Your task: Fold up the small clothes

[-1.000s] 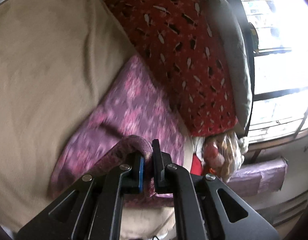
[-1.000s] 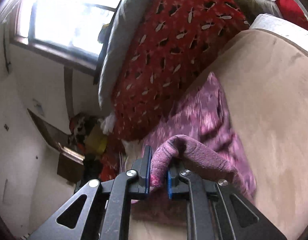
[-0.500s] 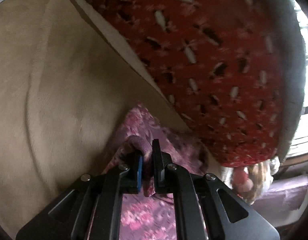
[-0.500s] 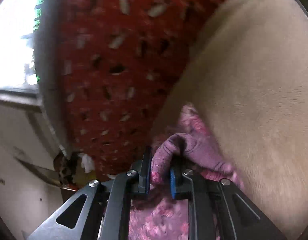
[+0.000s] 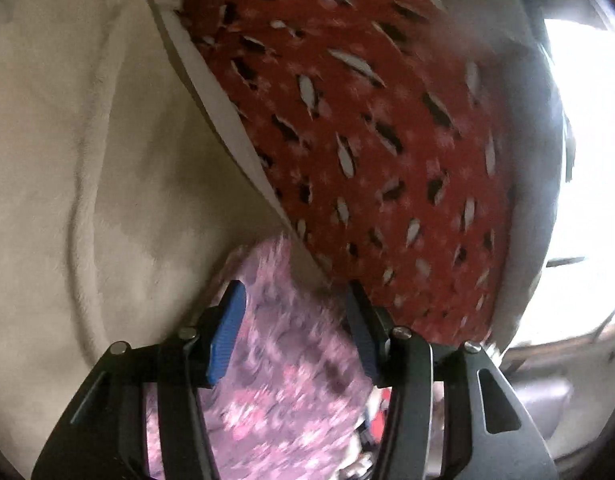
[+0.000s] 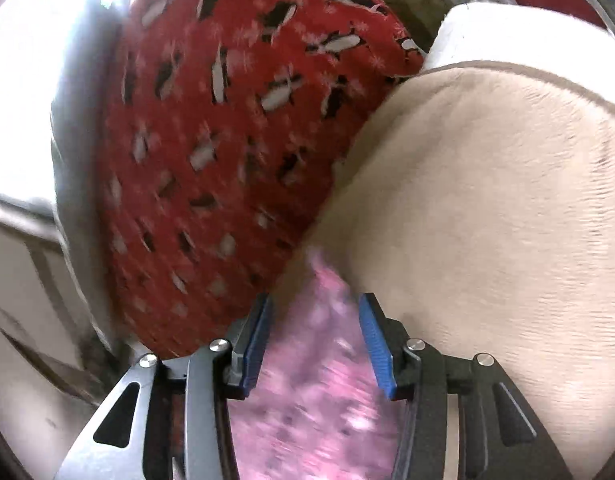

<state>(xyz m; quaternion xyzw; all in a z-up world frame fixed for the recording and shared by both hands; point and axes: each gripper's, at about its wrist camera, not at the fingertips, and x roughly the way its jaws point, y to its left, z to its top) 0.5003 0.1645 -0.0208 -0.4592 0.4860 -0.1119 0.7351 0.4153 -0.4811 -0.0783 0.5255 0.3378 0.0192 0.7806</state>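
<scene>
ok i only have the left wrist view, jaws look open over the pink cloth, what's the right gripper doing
Observer: The right gripper is open too. Its jaws have just been opening, and the pink floral garment lies under the gap, not pinched.

Operator: is the right one over the same edge near the red thing

Observer: Yes. In the right wrist view the garment's far tip ends where the red patterned cushion meets the beige bed cover.

Operator: anything on the right side i can't see

Observer: A white folded edge sits above the beige cover at the top right. Your left gripper has let go as well.
</scene>
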